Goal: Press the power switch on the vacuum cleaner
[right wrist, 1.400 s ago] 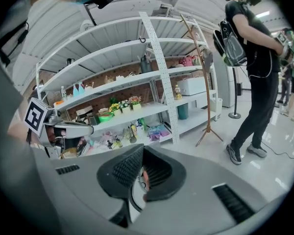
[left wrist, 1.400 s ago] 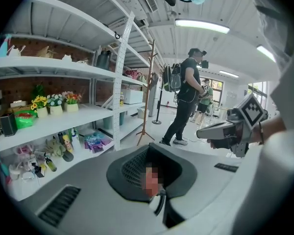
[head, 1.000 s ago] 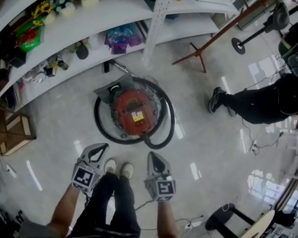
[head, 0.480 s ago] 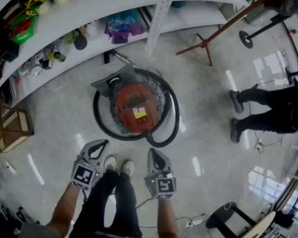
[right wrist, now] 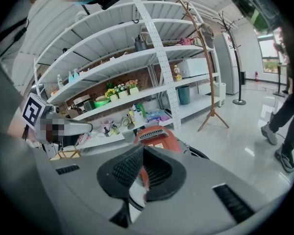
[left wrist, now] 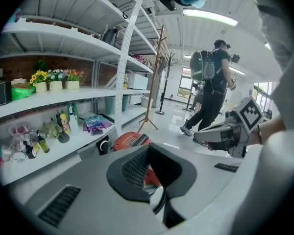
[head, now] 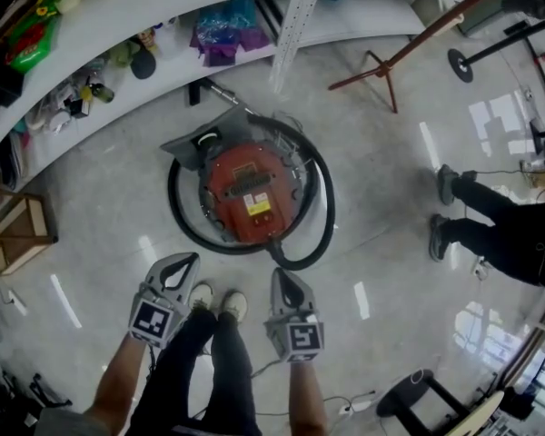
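A round red vacuum cleaner (head: 252, 193) stands on the floor, ringed by its black hose (head: 320, 209). It has a dark grille and a yellow label on top; I cannot pick out its power switch. My left gripper (head: 193, 259) hangs above my shoes, short of the vacuum, jaws together and holding nothing. My right gripper (head: 279, 273) is beside it, just short of the hose loop, also shut and empty. The left gripper view shows the vacuum (left wrist: 130, 141) past the gripper (left wrist: 149, 173). In the right gripper view the vacuum (right wrist: 154, 135) lies beyond the gripper (right wrist: 143, 173).
White shelving (head: 209, 25) with bottles, bags and plants runs behind the vacuum. A wooden coat stand (head: 381, 66) leans at the back right. Another person's legs (head: 490, 234) are on the right. A wooden crate (head: 14, 234) sits at left, a black stand base (head: 409, 398) at bottom right.
The other person on the right has stepped further right and nearer. The vacuum sits slightly lower in the head view. Both grippers keep their place and stay shut.
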`<state>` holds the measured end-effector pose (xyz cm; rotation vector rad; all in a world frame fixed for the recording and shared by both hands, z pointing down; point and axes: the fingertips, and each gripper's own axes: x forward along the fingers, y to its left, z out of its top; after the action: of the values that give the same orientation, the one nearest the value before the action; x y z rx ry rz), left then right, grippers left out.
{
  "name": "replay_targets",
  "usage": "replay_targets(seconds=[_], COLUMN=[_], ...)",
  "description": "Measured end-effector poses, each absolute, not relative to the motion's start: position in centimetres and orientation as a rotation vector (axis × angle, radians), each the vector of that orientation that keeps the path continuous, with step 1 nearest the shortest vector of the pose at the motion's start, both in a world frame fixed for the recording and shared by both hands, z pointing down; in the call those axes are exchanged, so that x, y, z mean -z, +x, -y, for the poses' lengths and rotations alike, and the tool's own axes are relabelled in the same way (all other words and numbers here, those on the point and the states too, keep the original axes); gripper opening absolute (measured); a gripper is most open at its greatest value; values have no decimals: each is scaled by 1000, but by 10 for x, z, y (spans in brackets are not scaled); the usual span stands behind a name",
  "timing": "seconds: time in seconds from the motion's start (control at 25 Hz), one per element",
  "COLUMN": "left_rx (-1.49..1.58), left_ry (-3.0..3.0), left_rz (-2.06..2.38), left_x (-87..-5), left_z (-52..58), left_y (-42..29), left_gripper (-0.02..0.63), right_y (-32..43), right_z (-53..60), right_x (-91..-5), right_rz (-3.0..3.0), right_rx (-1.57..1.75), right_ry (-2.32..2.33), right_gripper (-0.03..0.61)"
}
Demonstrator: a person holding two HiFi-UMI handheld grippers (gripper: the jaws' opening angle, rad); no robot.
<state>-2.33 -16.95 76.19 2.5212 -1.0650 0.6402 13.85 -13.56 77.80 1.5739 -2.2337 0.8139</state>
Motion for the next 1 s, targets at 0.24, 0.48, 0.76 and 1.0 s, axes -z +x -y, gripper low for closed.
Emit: replay_targets(seconds=[0.24, 0.48, 0.76, 1.0], left_rx=[-646, -646, -646, -644], left_ry=[2515, 2500, 2503, 2492], left_rz=[1056, 1048, 1032, 1032], left_x=[-773, -773, -774, -777], left_z=[172, 167, 163, 159], left_y=[-20, -17, -13, -14], left_gripper=[8, 8, 8, 8], right_y=[140, 144, 146, 144], right_z=[143, 147, 160, 172], right_x=[-794, -808, -822, -834], right_rz=[2217, 2198, 2193, 2181], right_rx=[-810, -781, -770, -775], right_ry=[1573, 1548, 1545, 1548], right_gripper=[9, 9, 9, 9])
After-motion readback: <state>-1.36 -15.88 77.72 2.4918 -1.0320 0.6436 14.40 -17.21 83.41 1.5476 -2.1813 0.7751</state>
